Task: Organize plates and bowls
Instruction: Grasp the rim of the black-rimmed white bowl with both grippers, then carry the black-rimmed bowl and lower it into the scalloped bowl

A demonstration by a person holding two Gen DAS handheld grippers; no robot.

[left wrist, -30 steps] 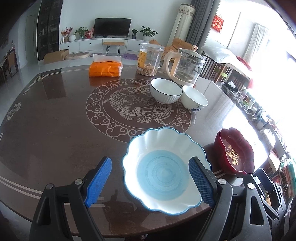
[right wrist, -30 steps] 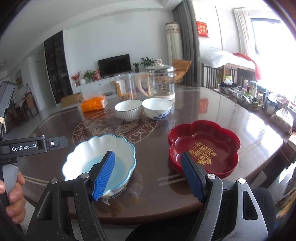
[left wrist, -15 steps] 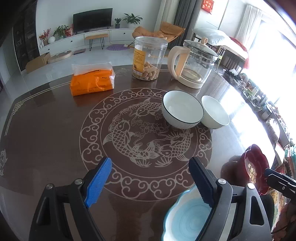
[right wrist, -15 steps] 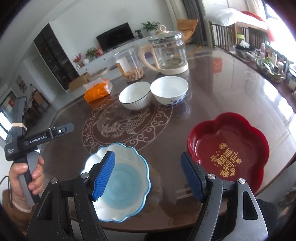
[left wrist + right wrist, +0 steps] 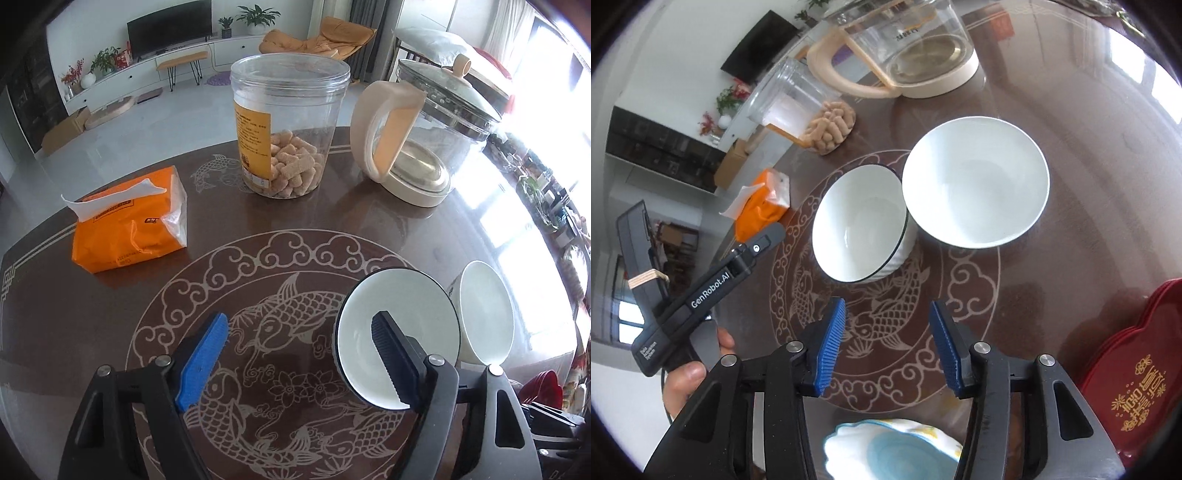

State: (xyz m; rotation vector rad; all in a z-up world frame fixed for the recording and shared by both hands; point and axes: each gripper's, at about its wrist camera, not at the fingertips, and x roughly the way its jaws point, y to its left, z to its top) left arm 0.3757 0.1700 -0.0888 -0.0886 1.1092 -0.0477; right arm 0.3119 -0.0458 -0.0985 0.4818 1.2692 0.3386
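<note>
Left gripper (image 5: 299,356): fingers spread wide, nothing between them. Its left blue pad (image 5: 202,360) hangs over the fish pattern of the brown table (image 5: 110,295). Its right pad sits in front of the black-rimmed white bowl (image 5: 397,336), overlapping the bowl's opening in the left wrist view; whether it touches the bowl cannot be told from this angle.

Right gripper (image 5: 888,345): fingers also spread, holding nothing. Both blue pads hover above the table's carved medallion, on the near side of the two bowls and apart from them. In the right wrist view the left gripper's black body shows at the left edge, gripped by a hand (image 5: 690,373).

Task items:
- Black-rimmed white bowl, upright on the medallion.
- Plain white bowl (image 5: 975,181) just beside it on its right, rims touching or nearly so, also upright.
- Blue scalloped plate (image 5: 894,450) at the near table edge, partly hidden under the right gripper's frame.
- Red flower-shaped dish (image 5: 1134,362) with gold characters, far right of the right wrist view, well apart from the bowls.

Other items at the far side of the table: clear snack jar (image 5: 290,125), glass kettle (image 5: 421,136) with cream handle, and orange tissue pack (image 5: 129,225) off to the left.
</note>
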